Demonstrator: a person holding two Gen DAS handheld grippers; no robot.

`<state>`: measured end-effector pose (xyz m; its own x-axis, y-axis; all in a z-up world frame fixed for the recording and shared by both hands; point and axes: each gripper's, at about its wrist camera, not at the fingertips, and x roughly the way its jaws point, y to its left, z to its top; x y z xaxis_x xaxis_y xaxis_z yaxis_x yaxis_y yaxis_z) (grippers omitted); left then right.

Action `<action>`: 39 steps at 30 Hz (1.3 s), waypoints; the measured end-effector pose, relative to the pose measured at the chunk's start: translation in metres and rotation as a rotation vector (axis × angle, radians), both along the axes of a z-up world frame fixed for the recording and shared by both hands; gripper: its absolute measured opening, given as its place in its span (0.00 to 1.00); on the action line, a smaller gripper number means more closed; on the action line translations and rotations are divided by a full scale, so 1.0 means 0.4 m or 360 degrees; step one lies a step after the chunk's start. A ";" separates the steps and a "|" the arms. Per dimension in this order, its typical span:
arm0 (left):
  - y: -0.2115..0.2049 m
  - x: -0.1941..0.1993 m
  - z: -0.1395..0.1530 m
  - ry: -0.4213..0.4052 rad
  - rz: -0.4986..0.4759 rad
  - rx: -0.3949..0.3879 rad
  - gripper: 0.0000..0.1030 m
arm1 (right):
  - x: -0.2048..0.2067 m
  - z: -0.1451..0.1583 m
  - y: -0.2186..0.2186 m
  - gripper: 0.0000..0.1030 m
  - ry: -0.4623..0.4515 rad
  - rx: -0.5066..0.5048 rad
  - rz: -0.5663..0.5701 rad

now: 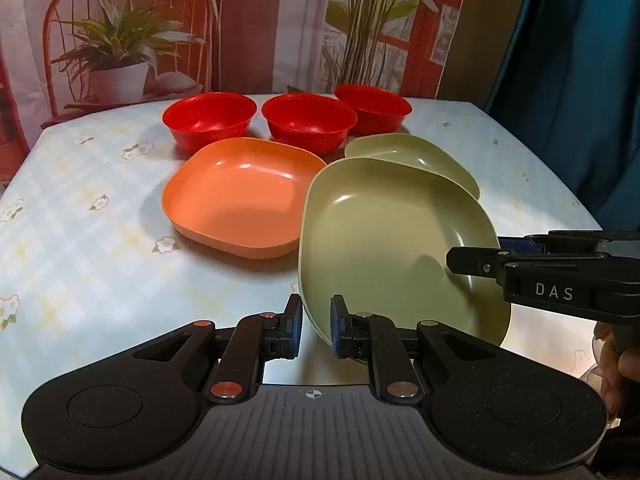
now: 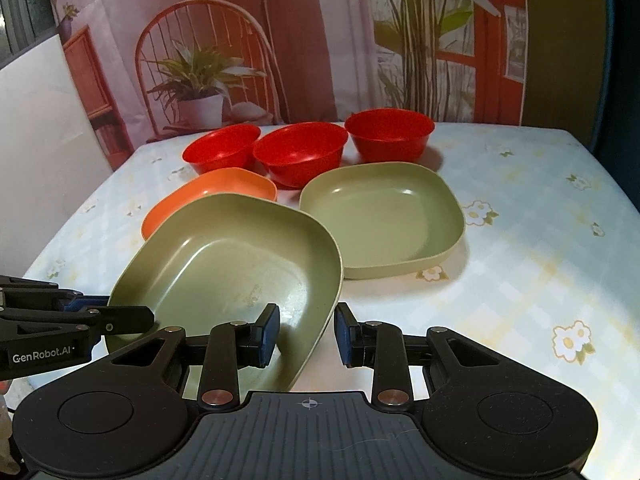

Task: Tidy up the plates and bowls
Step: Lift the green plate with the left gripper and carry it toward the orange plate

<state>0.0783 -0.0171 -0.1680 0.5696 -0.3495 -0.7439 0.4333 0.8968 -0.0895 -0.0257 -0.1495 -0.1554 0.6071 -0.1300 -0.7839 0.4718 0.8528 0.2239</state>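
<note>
A near green plate (image 1: 384, 232) (image 2: 240, 256) is tilted, held up off the table between both grippers. My left gripper (image 1: 316, 326) straddles its near-left rim, jaws narrowly apart around it. My right gripper (image 2: 306, 334) straddles its right rim with a wider gap; it also shows in the left wrist view (image 1: 476, 260). A second green plate (image 2: 384, 216) (image 1: 416, 156) lies flat behind. An orange plate (image 1: 240, 196) (image 2: 224, 188) lies to the left. Three red bowls (image 1: 210, 118) (image 1: 308, 120) (image 1: 374, 108) stand in a row at the back.
The table (image 1: 80, 240) has a pale blue floral cloth. A printed backdrop of a chair and plants (image 2: 240, 60) hangs behind the table's far edge. A dark blue curtain (image 1: 568, 80) is at the right.
</note>
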 end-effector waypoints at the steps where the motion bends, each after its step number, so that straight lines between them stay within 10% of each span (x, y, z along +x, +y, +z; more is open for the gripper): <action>1: 0.001 0.000 0.000 -0.0001 0.0004 -0.0002 0.15 | 0.001 0.002 0.000 0.27 -0.0002 -0.0003 0.0004; 39: 0.044 0.050 0.013 0.0060 0.0152 -0.0096 0.16 | 0.051 0.011 -0.014 0.28 -0.0087 0.0163 0.0051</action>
